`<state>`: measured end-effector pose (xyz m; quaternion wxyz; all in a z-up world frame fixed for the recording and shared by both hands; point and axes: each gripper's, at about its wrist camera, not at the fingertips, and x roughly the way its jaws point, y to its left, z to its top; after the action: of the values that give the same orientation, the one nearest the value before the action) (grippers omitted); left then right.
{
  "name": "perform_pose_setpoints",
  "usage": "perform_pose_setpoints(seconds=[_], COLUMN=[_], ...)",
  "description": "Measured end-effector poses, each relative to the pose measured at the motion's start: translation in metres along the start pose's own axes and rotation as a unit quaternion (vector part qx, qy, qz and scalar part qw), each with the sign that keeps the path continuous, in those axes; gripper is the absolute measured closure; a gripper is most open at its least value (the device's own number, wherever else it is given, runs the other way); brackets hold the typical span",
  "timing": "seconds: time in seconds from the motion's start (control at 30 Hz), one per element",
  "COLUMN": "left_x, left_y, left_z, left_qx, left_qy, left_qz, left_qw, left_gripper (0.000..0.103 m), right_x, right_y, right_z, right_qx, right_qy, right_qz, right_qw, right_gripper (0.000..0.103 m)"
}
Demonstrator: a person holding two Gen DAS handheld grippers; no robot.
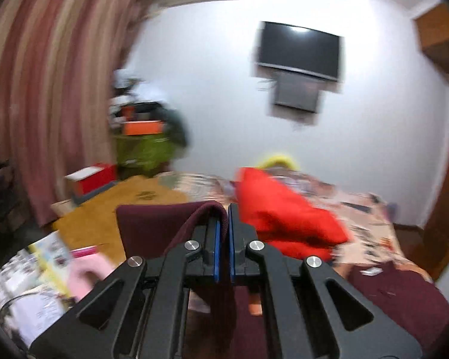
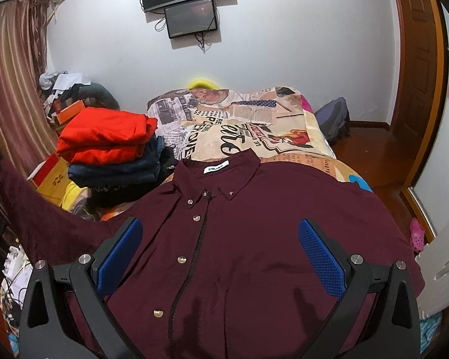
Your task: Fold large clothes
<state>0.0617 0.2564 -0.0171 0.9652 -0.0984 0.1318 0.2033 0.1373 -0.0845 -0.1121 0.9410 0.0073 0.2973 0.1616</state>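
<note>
The shirt [image 2: 254, 239] lies spread on the bed [image 2: 284, 137], collar toward the far wall. A stack of folded clothes [image 2: 110, 146] sits left of it. Two screens [image 2: 188, 0] hang on the wall behind.

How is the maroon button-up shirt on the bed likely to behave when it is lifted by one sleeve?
Probably floppy: the maroon shirt's sleeve already sags where the left gripper pinches it. Likely light, since thin fabric lies flat on the bed. Its slight sheen suggests it may slide rather than hold a crease.
</note>
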Motion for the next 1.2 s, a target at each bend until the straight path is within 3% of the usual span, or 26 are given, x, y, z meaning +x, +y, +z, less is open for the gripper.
perform_pose_setpoints(seconds=[0.17,0.27,0.37,0.47,0.53,0.63,0.77,0.83,0.87,1.1,1.17,1.2], left_x=[0.007,0.015,0.024,0.029,0.034,0.034,0.029,0.029,0.027,0.003,0.001,-0.003], left_y=[-0.071,-0.121,-0.167,-0.213,-0.241,-0.270,-0.286,-0.286,-0.288,-0.271,-0.261,-0.254], left_z=[-0.013,-0.030,-0.054,-0.088,-0.115,-0.147,-0.184,-0.204,-0.211,-0.193,-0.179,-0.171], left_qx=[0.025,0.048,0.074,0.110,0.128,0.165,0.189,0.195,0.201,0.205,0.196,0.194], left_qy=[0.045,0.080,0.127,0.184,0.237,0.286,0.339,0.379,0.386,0.359,0.350,0.337], left_qz=[-0.098,-0.147,-0.195,-0.232,-0.265,-0.285,-0.306,-0.315,-0.310,-0.299,-0.298,-0.288], left_qw=[0.9938,0.9847,0.9697,0.9489,0.9260,0.9000,0.8694,0.8479,0.8452,0.8601,0.8663,0.8752], left_gripper=[0.100,0.100,0.100,0.100,0.100,0.100,0.100,0.100,0.099,0.068,0.061,0.051], right_x=[-0.003,-0.005,-0.006,-0.007,-0.006,-0.007,-0.006,-0.007,-0.007,-0.007,-0.006,-0.005], right_y=[-0.011,-0.016,-0.026,-0.033,-0.038,-0.045,-0.050,-0.051,-0.051,-0.048,-0.045,-0.044], right_z=[-0.003,-0.004,-0.005,-0.008,-0.010,-0.014,-0.019,-0.020,-0.021,-0.020,-0.018,-0.016], right_qx=[0.008,0.012,0.014,0.010,0.006,-0.001,-0.012,-0.016,-0.019,-0.033,-0.039,-0.043], right_qy=[-0.003,-0.004,-0.006,-0.006,-0.003,0.002,0.011,0.013,0.015,0.014,0.012,0.011], right_qz=[-0.007,-0.012,-0.017,-0.028,-0.037,-0.050,-0.062,-0.065,-0.066,-0.059,-0.056,-0.055], right_qw=[1.000,1.000,1.000,1.000,0.999,0.999,0.998,0.998,0.998,0.998,0.998,0.998], right_gripper=[0.000,0.000,0.000,0.000,0.000,0.000,0.000,0.000,0.000,0.000,0.000,0.000])
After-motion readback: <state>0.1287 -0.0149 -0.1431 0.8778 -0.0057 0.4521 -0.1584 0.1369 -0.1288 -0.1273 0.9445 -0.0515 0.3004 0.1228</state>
